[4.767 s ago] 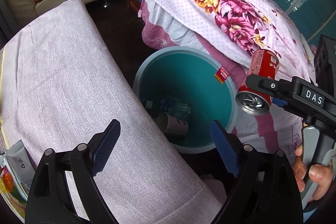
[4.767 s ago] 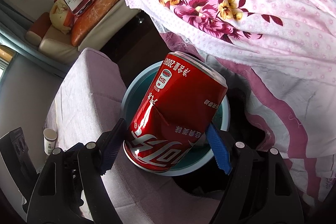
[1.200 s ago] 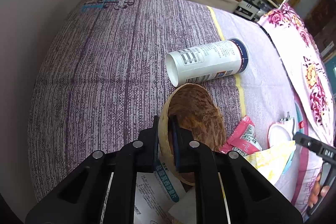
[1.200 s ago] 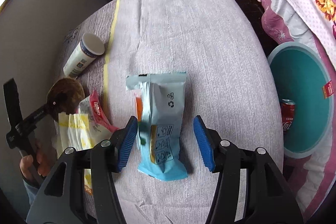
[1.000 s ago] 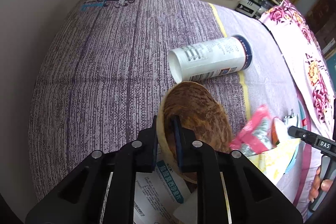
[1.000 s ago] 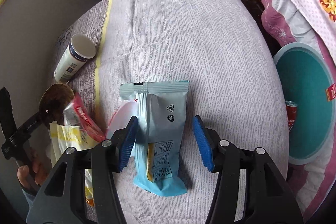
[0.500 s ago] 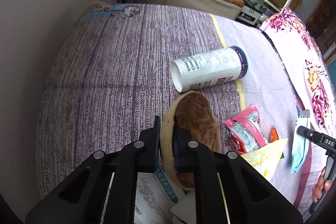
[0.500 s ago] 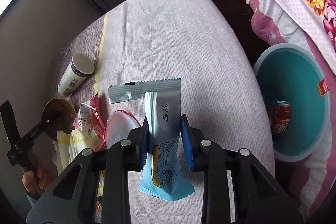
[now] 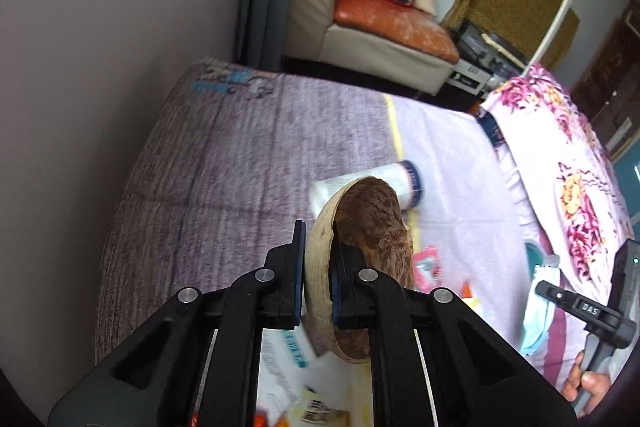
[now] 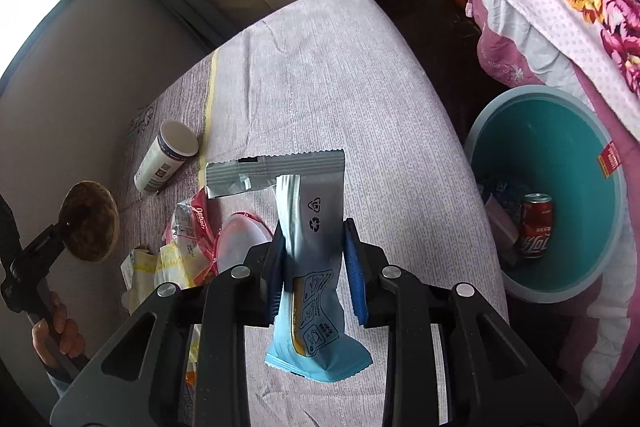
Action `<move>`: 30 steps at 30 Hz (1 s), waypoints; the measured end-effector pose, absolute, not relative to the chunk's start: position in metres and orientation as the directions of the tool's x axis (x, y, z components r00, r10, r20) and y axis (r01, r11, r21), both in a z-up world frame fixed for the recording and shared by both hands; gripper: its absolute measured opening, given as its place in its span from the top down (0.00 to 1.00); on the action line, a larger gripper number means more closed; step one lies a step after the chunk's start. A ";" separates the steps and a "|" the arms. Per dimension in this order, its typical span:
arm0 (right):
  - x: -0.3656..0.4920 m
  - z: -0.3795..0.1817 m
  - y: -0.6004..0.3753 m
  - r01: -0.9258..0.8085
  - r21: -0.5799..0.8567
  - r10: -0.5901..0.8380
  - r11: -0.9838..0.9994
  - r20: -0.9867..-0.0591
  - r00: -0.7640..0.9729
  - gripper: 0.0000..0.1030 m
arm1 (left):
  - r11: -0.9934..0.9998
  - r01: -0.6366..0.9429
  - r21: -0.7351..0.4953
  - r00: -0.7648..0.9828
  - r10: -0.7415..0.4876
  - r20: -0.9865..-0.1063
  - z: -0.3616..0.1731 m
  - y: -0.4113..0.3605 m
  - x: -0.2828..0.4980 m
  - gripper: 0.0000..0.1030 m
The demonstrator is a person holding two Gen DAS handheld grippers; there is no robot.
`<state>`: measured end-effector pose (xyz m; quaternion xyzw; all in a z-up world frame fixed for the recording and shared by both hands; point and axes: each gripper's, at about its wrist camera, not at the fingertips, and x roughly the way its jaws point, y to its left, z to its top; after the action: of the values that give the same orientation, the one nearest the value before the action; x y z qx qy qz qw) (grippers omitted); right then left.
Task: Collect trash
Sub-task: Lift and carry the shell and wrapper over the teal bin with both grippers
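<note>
1. The left hand-held gripper [image 9: 318, 291] is clamped on the rim of a brown, fibrous coconut shell half [image 9: 362, 239], held clear above the surface [image 10: 320, 75].
2. The right hand-held gripper [image 10: 316, 267] squeezes a glossy light-blue and silver snack wrapper [image 10: 312, 223]; its long axis runs along the fingers, crimped silver end away from the camera.
3. The surface wears a woven lilac cloth; beside it on the floor stands the round teal bin [image 10: 568, 151].
4. A red can [image 10: 536, 227] lies inside the bin.
5. A white cylindrical tub [image 10: 166, 157] lies on its side, well away from the bin.
</note>
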<state>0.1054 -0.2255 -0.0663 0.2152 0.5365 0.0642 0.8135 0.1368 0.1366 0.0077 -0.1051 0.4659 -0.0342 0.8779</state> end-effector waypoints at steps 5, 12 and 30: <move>0.097 -0.054 -0.254 0.154 0.439 0.328 0.885 -0.823 0.464 0.75 | 0.972 0.067 -0.227 0.553 -0.225 -0.802 0.021 0.086 0.136 0.90; 0.074 -0.035 -0.324 0.238 0.436 0.249 0.868 -0.796 0.551 0.75 | 0.946 0.211 -0.244 0.493 -0.319 -0.809 0.015 -0.014 0.142 0.90; 0.032 -0.069 -0.458 0.415 0.469 0.170 0.780 -0.796 0.580 0.75 | 0.840 0.524 -0.141 0.304 -0.340 -0.890 -0.052 -0.252 0.131 0.90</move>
<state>0.0318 -0.4581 -0.0687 0.3233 0.4521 -0.0738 0.8280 0.1308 -0.2517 -0.0519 0.0879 0.5250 -0.2692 0.8026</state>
